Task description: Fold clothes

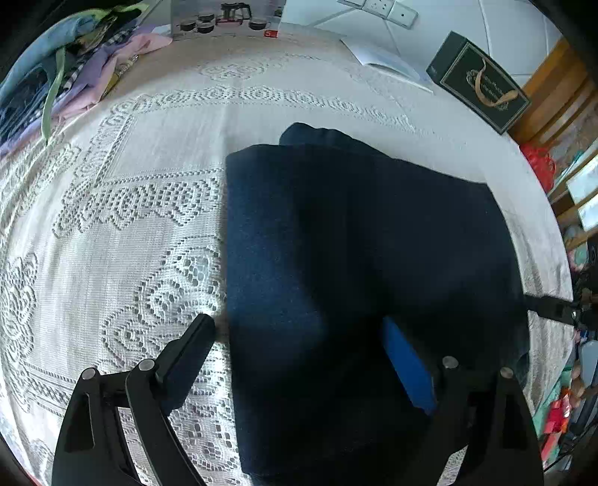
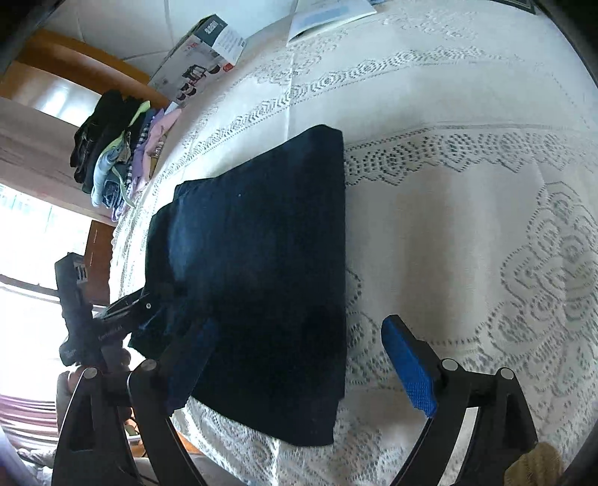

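On the lace tabletop [image 1: 112,224], the navy garment [image 1: 355,243] lies folded, long axis running away. Left tool [image 1: 299,336] straddles its near-left edge, spread wide, gripping nothing; right tool [image 2: 299,336] likewise at the opposite edge.

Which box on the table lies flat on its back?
The dark green box with the gold emblem, at the table's far corner. The white box picturing a tea set stands upright on its edge.

Matt navy cloth garment [image 1: 355,243] lies on a white openwork lace tablecloth [image 1: 149,224].
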Demonstrator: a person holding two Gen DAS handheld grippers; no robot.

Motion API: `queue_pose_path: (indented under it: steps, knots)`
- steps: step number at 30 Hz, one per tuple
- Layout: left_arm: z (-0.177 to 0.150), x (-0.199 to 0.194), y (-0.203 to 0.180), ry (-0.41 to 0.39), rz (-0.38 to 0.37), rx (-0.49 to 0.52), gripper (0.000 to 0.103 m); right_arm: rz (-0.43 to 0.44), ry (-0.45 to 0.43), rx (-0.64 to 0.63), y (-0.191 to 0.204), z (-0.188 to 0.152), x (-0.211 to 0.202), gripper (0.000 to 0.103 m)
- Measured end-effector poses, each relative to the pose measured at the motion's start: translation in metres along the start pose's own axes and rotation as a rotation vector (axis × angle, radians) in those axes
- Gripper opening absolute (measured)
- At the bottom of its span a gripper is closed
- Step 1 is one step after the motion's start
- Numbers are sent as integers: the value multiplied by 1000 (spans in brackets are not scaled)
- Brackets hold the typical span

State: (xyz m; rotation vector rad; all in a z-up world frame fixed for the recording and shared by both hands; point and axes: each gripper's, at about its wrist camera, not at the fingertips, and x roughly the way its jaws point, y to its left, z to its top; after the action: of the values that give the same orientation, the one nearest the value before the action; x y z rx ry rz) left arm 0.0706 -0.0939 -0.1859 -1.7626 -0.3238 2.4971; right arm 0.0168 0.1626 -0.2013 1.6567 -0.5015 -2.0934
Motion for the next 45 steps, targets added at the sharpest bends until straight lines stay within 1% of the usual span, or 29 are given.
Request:
queue_pose_path:
  steps: [1, 2, 3, 4, 5, 6, 10, 12, 13, 14, 15, 18, 19, 21, 22, 23, 24, 25, 27, 28, 29, 31, 33, 34, 35, 37, 38, 41, 45]
  knots:
    - [0, 1, -1, 0, -5, 0, 83, -4, 2, -2, 1, 3, 4, 90]
    - [0, 0, -1, 1, -12, -1, 69, -8, 3, -4, 2, 5, 8, 89]
    - [0, 0, -1, 2, -19, -2, 68, -6, 5, -3, 2, 7, 11, 84]
    - [0, 0, -1, 3, -26, -3, 67, 0, 8, -1, 2, 9, 14, 75]
    - [0, -1, -1, 4, -34, -5, 67, 5, 10, 0, 2, 10, 16, 71]
    - [0, -1, -1, 5, -41, -6, 67, 3, 13, -4, 3, 11, 17, 61]
    - [2, -3, -1, 15, -58, -13, 67, -3, 26, -20, 5, 14, 21, 58]
    - [3, -6, -5, 28, -49, -14, 59, -6, 32, -27, 6, 16, 23, 58]
    - [3, -10, -9, 22, -40, 0, 54, -7, 35, -31, 7, 17, 24, 49]
    - [3, -11, -11, 21, -36, 8, 53, -8, 38, -35, 7, 18, 25, 48]
    - [2, -7, -11, 26, -35, 9, 53, -10, 41, -39, 8, 18, 26, 43]
    - [5, -2, -8, 21, -50, 3, 61, -4, 57, -38, 7, 22, 30, 43]
    - [6, 0, -9, 21, -51, 1, 66, 4, 67, -29, 5, 23, 31, 43]
    - [7, -1, -12, 22, -32, -3, 65, 14, 79, -26, 3, 25, 33, 42]
    - [8, -3, -14, 20, -20, -5, 55, 15, 82, -30, 3, 26, 33, 42]
    - [8, -6, -15, 14, -13, -9, 40, 15, 82, -34, 3, 25, 33, 41]
    - [8, -9, -16, 7, -5, -12, 35, 15, 76, -41, 5, 23, 31, 36]
    - [8, -11, -18, 1, 3, -15, 29, 17, 66, -50, 7, 22, 27, 28]
    - [9, -17, -20, -11, 18, -22, 29, 34, 41, -81, 13, 18, 18, 22]
    - [9, -16, -21, -10, 27, -22, 29, 43, 30, -95, 15, 16, 14, 22]
    - [9, -11, -21, -5, 31, -23, 33, 47, 40, -100, 14, 18, 16, 22]
    - [9, -7, -18, -11, 24, -37, 34, 57, 60, -108, 10, 20, 21, 22]
    - [9, -5, -13, -18, 3, -57, 38, 67, 80, -116, 6, 23, 26, 22]
    - [9, -5, -12, -24, -2, -63, 42, 72, 90, -120, 4, 24, 28, 22]
    - [10, -4, -10, -30, -6, -68, 43, 77, 99, -124, 2, 25, 31, 23]
    - [10, -3, -8, -42, -15, -78, 44, 93, 111, -120, -2, 27, 35, 28]
    - [10, -2, -6, -47, -17, -85, 45, 109, 115, -109, -6, 29, 37, 29]
    - [9, -1, 0, -54, -17, -110, 57, 151, 124, -93, -13, 30, 37, 29]
    - [9, -3, -1, -57, -25, -147, 55, 138, 114, -121, -7, 26, 37, 31]
